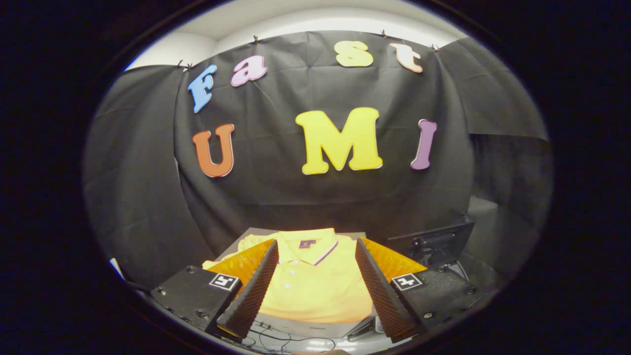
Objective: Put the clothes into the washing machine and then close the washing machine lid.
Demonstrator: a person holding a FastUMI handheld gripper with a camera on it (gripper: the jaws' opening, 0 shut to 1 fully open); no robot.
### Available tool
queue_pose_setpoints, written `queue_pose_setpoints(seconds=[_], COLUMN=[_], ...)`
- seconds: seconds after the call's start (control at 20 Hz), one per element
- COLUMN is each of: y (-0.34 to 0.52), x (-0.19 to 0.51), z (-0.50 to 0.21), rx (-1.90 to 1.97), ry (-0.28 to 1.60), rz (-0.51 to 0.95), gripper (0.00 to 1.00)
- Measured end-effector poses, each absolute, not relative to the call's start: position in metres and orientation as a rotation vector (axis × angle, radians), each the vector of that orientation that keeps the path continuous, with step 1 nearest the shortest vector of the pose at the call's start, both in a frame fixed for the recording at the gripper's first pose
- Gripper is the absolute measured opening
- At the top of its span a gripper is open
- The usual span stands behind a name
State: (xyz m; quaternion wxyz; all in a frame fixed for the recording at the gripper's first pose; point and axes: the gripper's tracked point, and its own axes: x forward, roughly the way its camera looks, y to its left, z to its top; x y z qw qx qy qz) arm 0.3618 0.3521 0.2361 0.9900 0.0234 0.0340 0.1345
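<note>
Nearest the camera: the gripper (315,276), its two fingers (254,291) spread wide with ribbed black pads facing each other and nothing between them under pressure. Orange finger backs and square markers on the black finger blocks are visible.

Beyond and between the fingers lies the yellow polo shirt (308,286) — folded flat, collar toward the far edge of the grey surface (296,326) that carries it, placket buttons running toward the near edge. The shirt covers most of that surface; its left sleeve reaches past the left finger. Loose thin cables (276,337) trail below the near edge.

To the right, just beyond the right finger, stands a dark raised panel (434,241) — possibly the washing machine's open lid, though the view there is too dark to be sure. The drum opening cannot be made out.

Pose: the gripper is held level-to-slightly-downward, centred on the shirt, apart from the cloth and above it. Approach stage by my reading; grasp not yet made.

Risks: a shallow pinch may take only the top layer, so the fold opens and a sleeve drags off the edge or catches the cables. Closing on the collar alone could let the fabric slip. A trailing hem could later block the lid.
</note>
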Motion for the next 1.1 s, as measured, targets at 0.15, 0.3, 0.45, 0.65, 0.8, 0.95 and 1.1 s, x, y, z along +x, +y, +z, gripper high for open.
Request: queue_pose_setpoints(seconds=[0.15, 0.3, 0.45, 0.65, 0.8, 0.95, 1.1], y=[0.375, 0.397, 0.409, 0.417, 0.421, 0.421, 0.421], x=[0.388, 0.411, 0.434, 0.459, 0.472, 0.475, 0.474], z=[0.219, 0.199, 0.179, 0.146, 0.124, 0.115, 0.109], rx=[0.048, 0.035, 0.011, 0.012, -0.002, -0.039, -0.077], ry=[0.139, 0.209, 0.283, 0.388, 0.45, 0.462, 0.478], rz=[0.279, 0.293, 0.284, 0.269, 0.245, 0.235, 0.208], gripper=[0.98, 0.98, 0.98, 0.98, 0.97, 0.98, 0.97])
